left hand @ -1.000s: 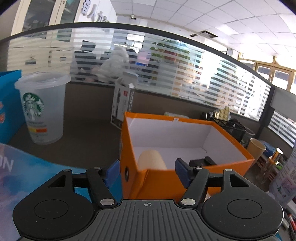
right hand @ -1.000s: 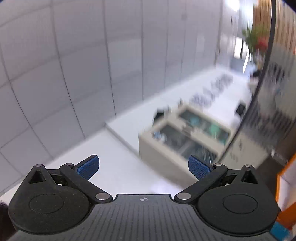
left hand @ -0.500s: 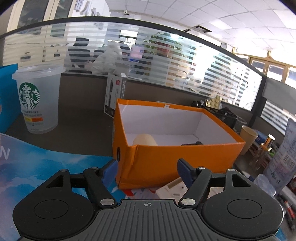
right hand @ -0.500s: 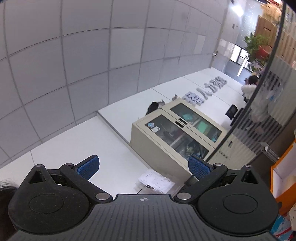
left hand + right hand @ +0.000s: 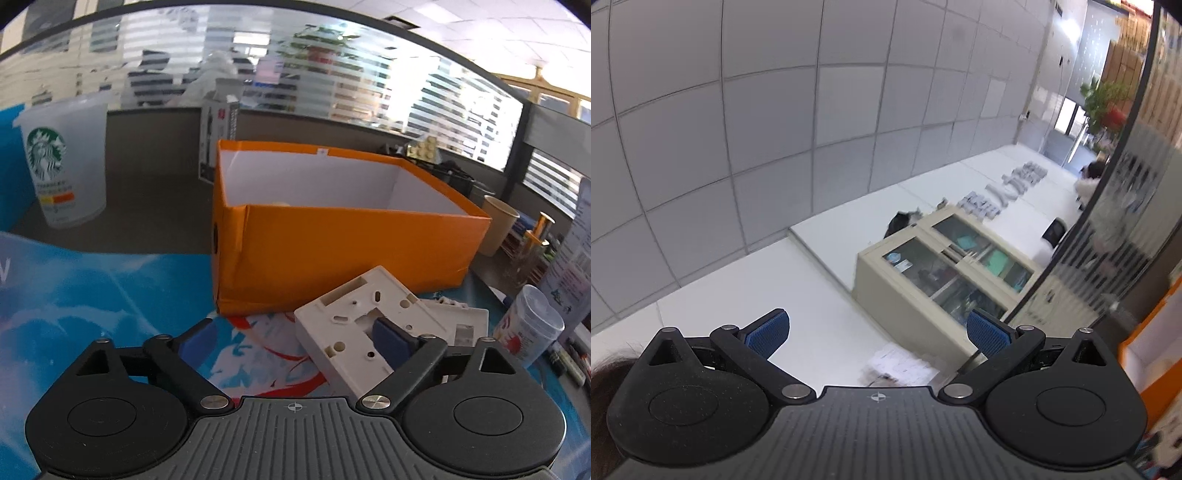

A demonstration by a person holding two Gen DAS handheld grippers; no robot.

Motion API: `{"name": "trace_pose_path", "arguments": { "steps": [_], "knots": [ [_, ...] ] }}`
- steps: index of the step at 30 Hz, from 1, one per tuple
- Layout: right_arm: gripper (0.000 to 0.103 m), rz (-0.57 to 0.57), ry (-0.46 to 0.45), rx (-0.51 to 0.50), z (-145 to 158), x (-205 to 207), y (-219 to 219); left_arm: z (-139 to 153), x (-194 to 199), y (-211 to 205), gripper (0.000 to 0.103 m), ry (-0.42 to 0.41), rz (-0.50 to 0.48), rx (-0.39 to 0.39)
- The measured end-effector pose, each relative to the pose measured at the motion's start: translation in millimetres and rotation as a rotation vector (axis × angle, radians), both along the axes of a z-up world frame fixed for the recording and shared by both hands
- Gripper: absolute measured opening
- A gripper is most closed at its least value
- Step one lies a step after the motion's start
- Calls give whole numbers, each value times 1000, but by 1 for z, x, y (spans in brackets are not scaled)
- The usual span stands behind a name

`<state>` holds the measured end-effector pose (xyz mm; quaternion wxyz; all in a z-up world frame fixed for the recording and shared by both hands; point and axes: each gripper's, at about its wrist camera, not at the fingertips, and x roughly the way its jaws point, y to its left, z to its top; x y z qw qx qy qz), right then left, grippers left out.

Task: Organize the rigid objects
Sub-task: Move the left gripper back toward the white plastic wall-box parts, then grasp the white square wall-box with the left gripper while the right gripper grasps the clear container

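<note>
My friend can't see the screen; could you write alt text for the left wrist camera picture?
The left claw, its jaws opening and gripping nothing, hovers over a white plastic wall-socket housing lying on a blue mat before an open orange box. A clear logo cup stands far left.

White plastic wall box (image 5: 364, 317) lies tilted, back up, just before the open orange box (image 5: 343, 254)

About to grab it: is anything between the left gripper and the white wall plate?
Nothing visible. The left gripper is opening with nothing between its jaws, and the white wall plate lies uncovered just ahead, before the orange box.
</note>
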<state>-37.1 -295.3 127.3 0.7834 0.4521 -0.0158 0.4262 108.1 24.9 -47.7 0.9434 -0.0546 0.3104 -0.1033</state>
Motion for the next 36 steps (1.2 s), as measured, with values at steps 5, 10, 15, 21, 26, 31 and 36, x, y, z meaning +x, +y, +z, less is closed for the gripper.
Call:
{"name": "trace_pose_path", "arguments": {
  "steps": [5,10,15,21,26,31,36],
  "knots": [
    [103,-403,212,-593,-69,37,2,3,-4,-9,100,-32,12,-9],
    [103,-545,331,-1076,-160,69,12,2,-2,-23,101,-44,41,44],
    [103,-571,288,-1260,-191,89,23,-3,2,-31,101,-28,74,57],
    [101,-460,299,-1279,-201,126,28,-4,9,-44,101,-30,84,66],
    [50,-353,355,-1245,-212,144,27,-5,14,-54,103,-52,113,101],
    [52,-339,351,-1239,-215,143,27,-5,11,-58,103,-76,148,161],
    [64,-328,359,-1213,-218,144,23,-7,-3,-65,103,-120,114,165]
  ]
}}
